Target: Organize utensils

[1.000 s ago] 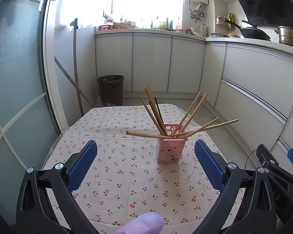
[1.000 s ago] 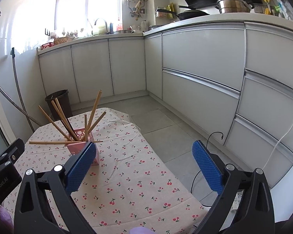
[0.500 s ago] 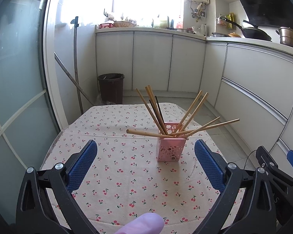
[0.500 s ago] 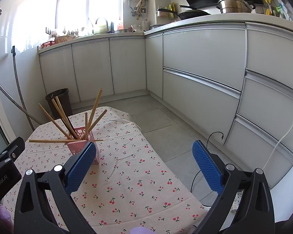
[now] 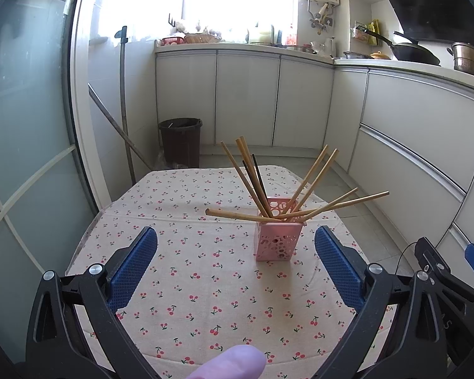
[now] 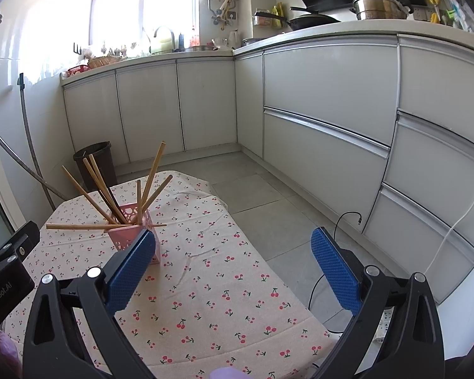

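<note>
While both grippers, left (image 5: 235, 265) and right (image 6: 233, 267), hang spread and empty, chopsticks (image 5: 270, 186) splay from pink holder (image 5: 279, 240) on tabletop (image 5: 186, 271). Holder ahead of left gripper, nearer; one stick (image 5: 237, 215) lies crosswise on rim.

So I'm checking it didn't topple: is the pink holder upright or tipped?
Upright: the pink perforated plastic holder stands on its base on the cherry-print tablecloth, wooden chopsticks fanning out.

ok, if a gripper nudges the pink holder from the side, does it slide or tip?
Probably tips. The holder is narrow, perforated plastic, so likely light, and the chopsticks splay well above its rim, loading it high. One chopstick lies almost flat across the rim and may fall off. The tablecloth could bunch rather than let it slide.
</note>
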`<state>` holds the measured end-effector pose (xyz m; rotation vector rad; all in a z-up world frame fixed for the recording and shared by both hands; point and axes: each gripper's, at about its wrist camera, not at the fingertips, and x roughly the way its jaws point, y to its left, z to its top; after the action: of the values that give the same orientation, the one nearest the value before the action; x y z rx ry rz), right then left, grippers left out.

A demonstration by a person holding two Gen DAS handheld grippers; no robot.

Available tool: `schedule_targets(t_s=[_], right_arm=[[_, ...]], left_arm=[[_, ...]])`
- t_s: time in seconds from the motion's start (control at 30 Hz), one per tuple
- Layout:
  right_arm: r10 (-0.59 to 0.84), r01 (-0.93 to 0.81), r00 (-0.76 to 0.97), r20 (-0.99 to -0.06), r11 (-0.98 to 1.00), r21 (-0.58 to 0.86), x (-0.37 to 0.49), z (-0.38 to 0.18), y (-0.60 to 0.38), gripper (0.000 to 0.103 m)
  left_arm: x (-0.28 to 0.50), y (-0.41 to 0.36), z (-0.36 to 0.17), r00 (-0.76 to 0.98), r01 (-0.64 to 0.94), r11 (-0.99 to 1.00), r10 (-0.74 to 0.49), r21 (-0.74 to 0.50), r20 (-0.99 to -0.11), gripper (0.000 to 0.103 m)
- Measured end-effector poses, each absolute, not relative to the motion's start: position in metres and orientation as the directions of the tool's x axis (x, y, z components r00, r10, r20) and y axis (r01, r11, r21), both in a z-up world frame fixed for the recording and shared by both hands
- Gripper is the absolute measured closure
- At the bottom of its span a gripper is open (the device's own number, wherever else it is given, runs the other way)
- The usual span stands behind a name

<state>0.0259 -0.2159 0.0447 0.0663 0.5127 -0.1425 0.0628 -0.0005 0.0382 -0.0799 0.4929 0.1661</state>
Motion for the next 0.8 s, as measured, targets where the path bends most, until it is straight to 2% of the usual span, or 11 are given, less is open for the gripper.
schedule_targets(t_s=[0.8], right_arm=[[-0.117,0.154,0.859,-0.499,0.988,0.033,0.0265,0.0432,-0.2165,0.007]], left_arm=[[0.0643,-0.0006,0.0373,0.863,-0.175,0.984,0.143,-0.022,-0.485,0.007]])
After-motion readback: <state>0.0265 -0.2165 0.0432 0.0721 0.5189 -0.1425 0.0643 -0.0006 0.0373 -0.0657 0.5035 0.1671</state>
